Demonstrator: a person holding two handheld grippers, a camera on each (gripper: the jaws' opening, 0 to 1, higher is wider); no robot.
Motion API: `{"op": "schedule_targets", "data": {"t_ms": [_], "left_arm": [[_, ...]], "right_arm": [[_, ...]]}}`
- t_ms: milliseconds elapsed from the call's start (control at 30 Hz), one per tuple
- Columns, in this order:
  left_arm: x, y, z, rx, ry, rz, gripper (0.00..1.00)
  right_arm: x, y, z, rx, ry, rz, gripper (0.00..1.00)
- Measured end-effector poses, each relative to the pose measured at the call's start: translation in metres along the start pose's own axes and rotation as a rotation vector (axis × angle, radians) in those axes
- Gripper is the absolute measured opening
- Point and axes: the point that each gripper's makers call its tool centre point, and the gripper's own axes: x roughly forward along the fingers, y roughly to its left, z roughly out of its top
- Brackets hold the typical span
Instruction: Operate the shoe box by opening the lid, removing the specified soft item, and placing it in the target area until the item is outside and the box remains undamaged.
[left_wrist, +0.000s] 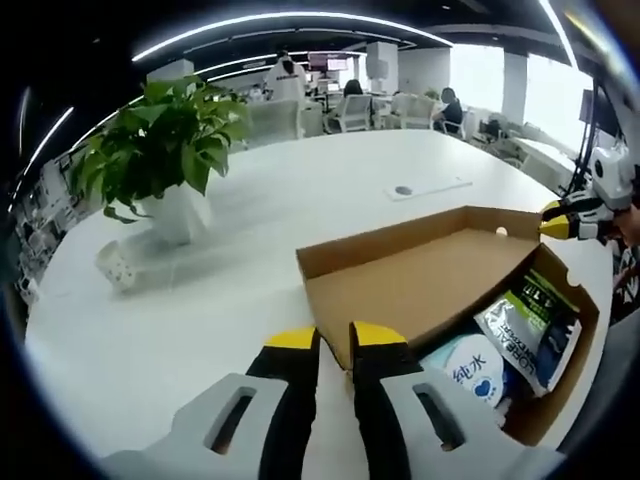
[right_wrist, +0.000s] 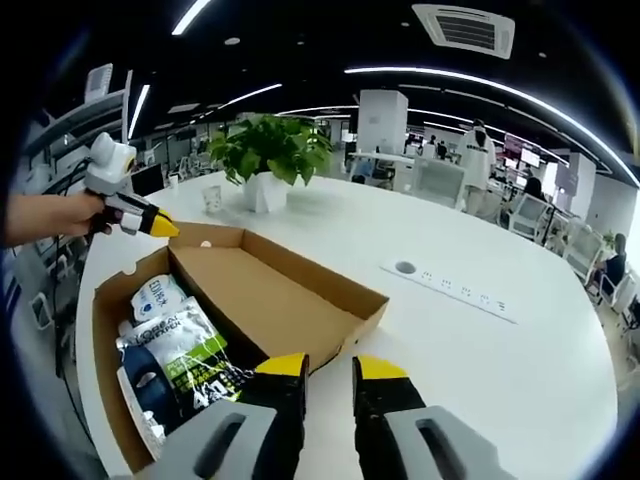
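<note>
Currently, a white table (left_wrist: 330, 190) is bearing the open shoe box (right_wrist: 275, 300), its lid (left_wrist: 420, 285) lying folded back flat. Soft packets (right_wrist: 185, 345) are lying inside the box's tray. A potted plant (left_wrist: 165, 150) is standing well apart from the box. The left gripper (left_wrist: 335, 340) and right gripper (right_wrist: 330, 368) are hovering near the box, jaws slightly apart, gripping nothing.
</note>
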Motion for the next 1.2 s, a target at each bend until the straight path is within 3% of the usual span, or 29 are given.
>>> {"op": "schedule_targets", "data": {"t_ms": [433, 1000, 1200], "left_arm": [[-0.027, -0.019, 0.005, 0.035, -0.016, -0.016, 0.24], [-0.057, -0.076, -0.003, 0.045, -0.007, -0.134, 0.35], [-0.062, -0.099, -0.014, 0.051, 0.014, -0.186, 0.36]], "right_arm": [[-0.028, 0.009, 0.008, -0.038, -0.049, 0.040, 0.29], [-0.063, 0.038, 0.016, -0.061, -0.115, 0.102, 0.43], [-0.071, 0.044, 0.015, -0.077, -0.123, 0.115, 0.47]]}}
